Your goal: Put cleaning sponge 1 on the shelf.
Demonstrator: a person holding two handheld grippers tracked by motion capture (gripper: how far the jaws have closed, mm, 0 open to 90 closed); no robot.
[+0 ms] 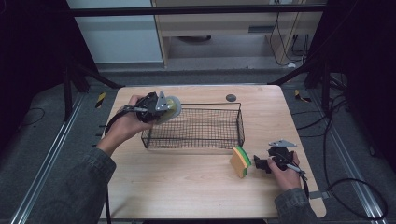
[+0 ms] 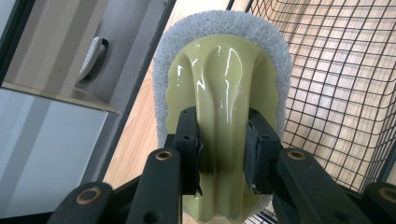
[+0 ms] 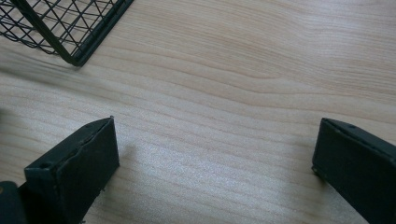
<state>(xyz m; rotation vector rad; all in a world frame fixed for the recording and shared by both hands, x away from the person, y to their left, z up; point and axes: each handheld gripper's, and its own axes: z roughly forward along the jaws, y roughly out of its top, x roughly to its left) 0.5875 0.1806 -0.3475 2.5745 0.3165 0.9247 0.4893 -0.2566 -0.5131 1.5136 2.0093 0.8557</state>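
High view: the left gripper [image 1: 159, 108] is raised over the left end of the wire basket [image 1: 240, 122], gripping a round scrubber [image 1: 173, 107] with a pale green handle and grey pad. The scrubber sticks out from the gripper toward the basket, above its near-left corner. The right gripper [image 1: 261, 163] rests low on the worktop [image 1: 187, 186], just beside a yellow-green sponge [image 1: 240, 161] standing on edge in front of the basket's right end.

Left gripper view: both pads clamp the scrubber's [image 2: 224, 88] green handle ridge; the grey pad rims it, the basket [image 2: 336, 84] mesh lies to the right.

Right gripper view: the jaws stand wide apart, nothing between them, bare worktop [image 3: 233, 93] beneath, a basket [image 3: 70, 32] corner beyond.
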